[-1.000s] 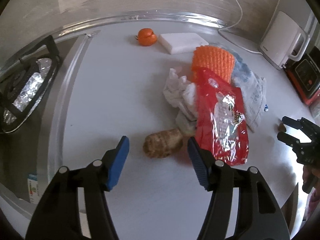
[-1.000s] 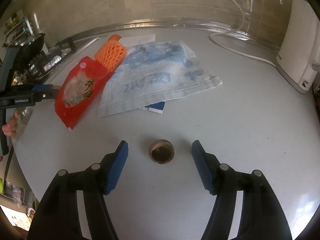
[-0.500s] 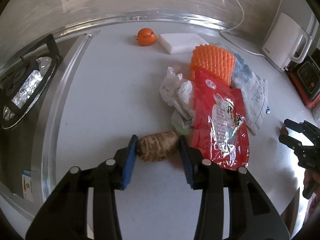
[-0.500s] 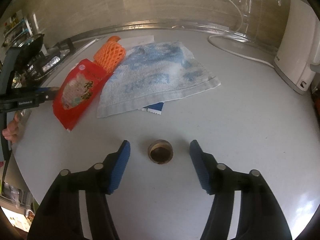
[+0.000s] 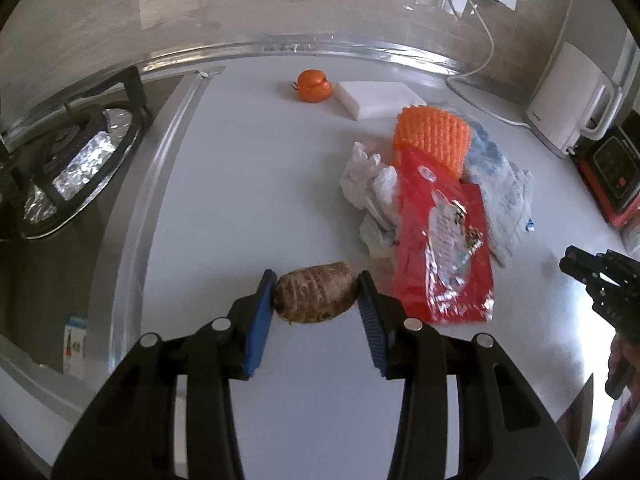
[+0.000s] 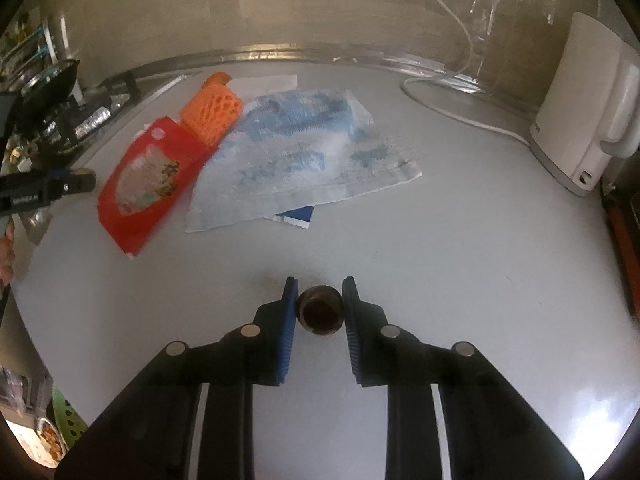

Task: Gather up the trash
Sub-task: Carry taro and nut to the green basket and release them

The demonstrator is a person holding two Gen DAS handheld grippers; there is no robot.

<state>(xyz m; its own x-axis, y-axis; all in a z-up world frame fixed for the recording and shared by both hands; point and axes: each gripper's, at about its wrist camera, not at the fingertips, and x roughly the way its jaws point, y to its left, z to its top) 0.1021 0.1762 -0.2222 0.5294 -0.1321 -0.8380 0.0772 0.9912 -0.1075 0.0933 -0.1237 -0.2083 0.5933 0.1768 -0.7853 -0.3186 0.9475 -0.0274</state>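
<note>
My left gripper [image 5: 316,280] is shut on a brown, rough root piece [image 5: 316,298] low over the white counter [image 5: 248,184]; both blue pads press its ends. My right gripper [image 6: 319,284] is closing its jaws on a small round brown shell [image 6: 320,312], and the pads touch both of its sides. A red snack bag [image 5: 440,240] [image 6: 148,184], an orange foam net [image 5: 430,136] [image 6: 212,110] and crumpled white wrapping [image 5: 368,180] lie in a heap beyond the root. An orange peel [image 5: 314,86] sits near the back wall.
A blue-and-white cloth [image 6: 304,152] lies spread behind the shell. A white block [image 5: 376,98] rests beside the peel. A white kettle [image 6: 588,112] with its cable stands at the right, a red appliance [image 5: 616,172] beyond it. The foil-lined stove [image 5: 72,160] borders the counter's left.
The left jaws closed from wide open onto the root piece. The right jaws narrowed from wide apart until their pads met the brown shell.
</note>
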